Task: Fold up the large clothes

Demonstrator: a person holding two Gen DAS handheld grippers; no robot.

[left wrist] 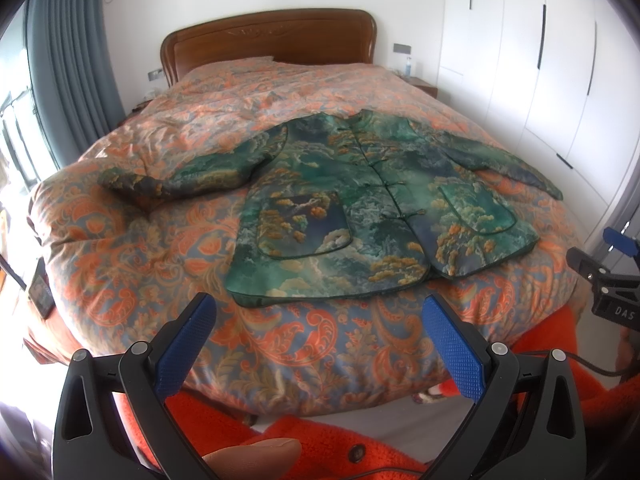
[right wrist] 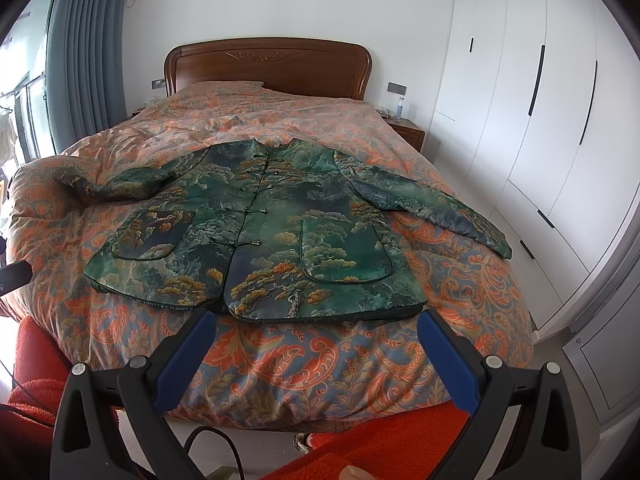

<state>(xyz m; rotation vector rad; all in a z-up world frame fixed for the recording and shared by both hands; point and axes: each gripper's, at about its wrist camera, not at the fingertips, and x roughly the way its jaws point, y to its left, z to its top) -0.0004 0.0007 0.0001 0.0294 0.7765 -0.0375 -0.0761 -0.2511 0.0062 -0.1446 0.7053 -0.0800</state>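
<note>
Your left gripper [left wrist: 320, 344] and your right gripper [right wrist: 316, 356] both hang in the air in front of the foot edge of the bed, with jaws spread wide and nothing between the blue pads. Neither one touches the cloth.

The green padded jacket with a printed pine-and-cloud landscape and knot buttons [left wrist: 360, 200] lies flat, front side up and buttoned, on the orange and grey paisley quilt [left wrist: 312, 344]. Its hem is near the foot edge of the bed and its collar points to the brown wooden headboard [right wrist: 266, 64]. The left sleeve [left wrist: 180, 172] reaches toward the left edge of the bed; the right sleeve [right wrist: 432, 210] goes almost to the right edge, and its cuff seems close to hanging over.

What can go wrong, in my judgement: the fabric looks smooth and shiny, so a pinch on a thin edge may slip out. The padding looks thick, so a fold may spring open again. The quilt under it is soft and wrinkled; if you close too deep, you may take the quilt together with the jacket and drag both. The right sleeve may slide off the edge if you pull the body to the left.

The two patch pockets [right wrist: 344, 248] are the only containers; they lie flat, and I cannot tell if something is inside.
</note>
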